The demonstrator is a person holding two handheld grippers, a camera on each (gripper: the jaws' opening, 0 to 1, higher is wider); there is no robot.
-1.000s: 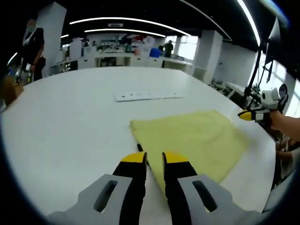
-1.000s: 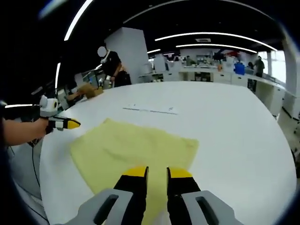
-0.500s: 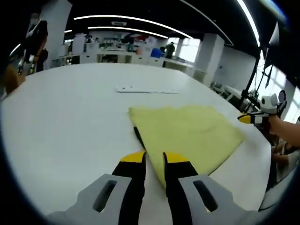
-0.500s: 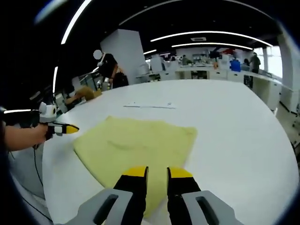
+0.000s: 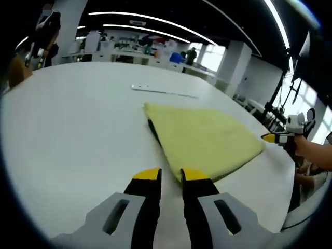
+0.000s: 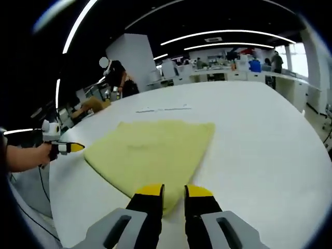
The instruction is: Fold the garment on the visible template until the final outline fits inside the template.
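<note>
White table (image 5: 67, 119), yellow garment (image 5: 205, 137) flat as before; both tools (image 5: 170, 174) (image 6: 174, 191) slightly apart, empty.

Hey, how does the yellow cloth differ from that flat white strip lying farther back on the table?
The yellow cloth is broad, soft-looking and bright yellow; the white strip is long, narrow and nearly the table's colour. The yellow cloth lies just past the left hand-held gripper tips, while the white strip lies farther back, apart from the cloth. Both lie flat on the white table.
</note>
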